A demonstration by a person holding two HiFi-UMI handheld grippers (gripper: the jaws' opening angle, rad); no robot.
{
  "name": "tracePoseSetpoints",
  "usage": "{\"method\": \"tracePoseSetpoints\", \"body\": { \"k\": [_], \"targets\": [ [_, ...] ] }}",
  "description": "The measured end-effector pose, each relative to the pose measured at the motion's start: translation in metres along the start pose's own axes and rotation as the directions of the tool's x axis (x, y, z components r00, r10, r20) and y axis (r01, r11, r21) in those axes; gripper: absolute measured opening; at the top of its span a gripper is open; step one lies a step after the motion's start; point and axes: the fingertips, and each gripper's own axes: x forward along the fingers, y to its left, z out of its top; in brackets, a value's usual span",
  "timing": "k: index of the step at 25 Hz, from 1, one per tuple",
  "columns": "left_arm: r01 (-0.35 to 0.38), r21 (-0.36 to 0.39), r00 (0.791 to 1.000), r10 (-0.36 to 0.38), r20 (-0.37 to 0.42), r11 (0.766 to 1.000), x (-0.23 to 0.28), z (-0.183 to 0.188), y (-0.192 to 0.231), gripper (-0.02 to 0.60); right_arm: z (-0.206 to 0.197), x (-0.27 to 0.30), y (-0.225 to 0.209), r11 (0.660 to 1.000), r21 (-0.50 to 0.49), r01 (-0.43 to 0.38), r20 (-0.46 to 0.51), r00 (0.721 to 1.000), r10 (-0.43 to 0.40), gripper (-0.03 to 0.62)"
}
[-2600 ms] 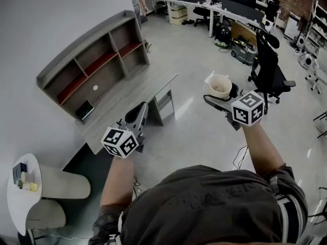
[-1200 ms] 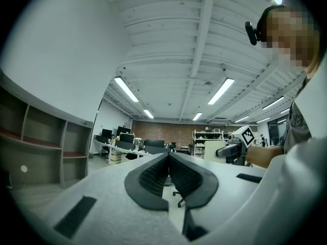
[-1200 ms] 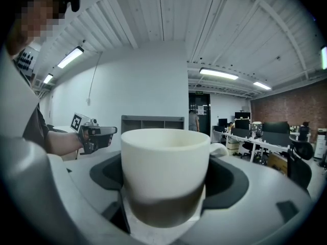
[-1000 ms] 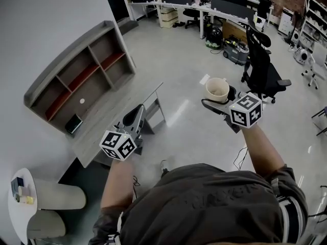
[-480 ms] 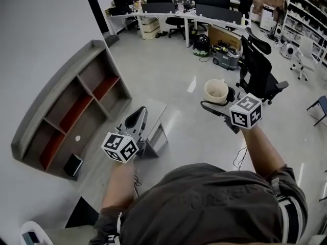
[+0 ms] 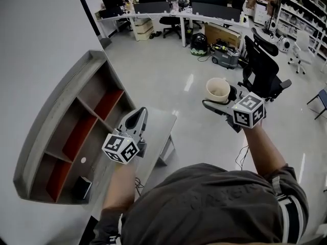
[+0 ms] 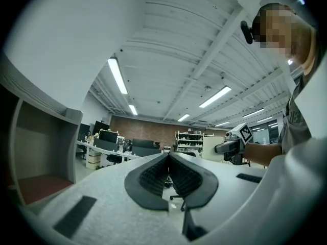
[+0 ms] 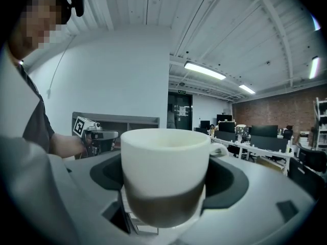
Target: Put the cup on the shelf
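Office floor (image 6: 168, 75) spreads below right tongs (image 6: 220, 98) apparently clamped on the cup (image 6: 217, 89).

The room is evenly bright, lit by long ceiling lamps (image 7: 117, 75) that show as white strips in both gripper views. In the head view the pale floor (image 6: 153, 65) carries a soft streak of glare. Both gripper views bend strongly and turn black at the corners. The cup (image 8: 166, 175), very near the lens, looks slightly soft, perhaps out of focus.

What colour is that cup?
The cup is cream with a dark band round its base; the right gripper view shows it best.
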Motion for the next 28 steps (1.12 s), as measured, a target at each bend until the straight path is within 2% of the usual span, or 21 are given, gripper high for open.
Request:
{"method": "tracePoseSetpoints", "body": {
  "k": [9, 16, 23, 28],
  "targets": [
    [-0.039, -0.009, 0.999, 0.039, -0.022, 0.999, 0.031, -0.012, 0.041, 0.000, -0.003, 0.045, -0.040, 1.000, 0.008, -0.028, -0.006, 1.000, 0.028, 0.431],
    [-0.136, 0.008, 0.990, 0.136, -0.020, 0.991, 0.087, -0.020, 0.053, 0.001, -0.008, 0.070, -0.111, 0.994, -0.002, -0.106, 0.002, 0.994, 0.106, 0.430],
    [-0.222, -0.020, 0.974, 0.222, 0.036, 0.975, 0.144, -0.020, 0.057, 0.002, -0.011, 0.086, -0.179, 0.985, -0.038, -0.169, -0.019, 0.985, 0.169, 0.430],
    [-0.217, 0.005, 0.976, 0.217, 0.019, 0.976, 0.161, -0.020, 0.067, 0.000, -0.008, 0.102, -0.196, 0.984, -0.022, -0.175, -0.011, 0.985, 0.175, 0.430]
  ]
}}
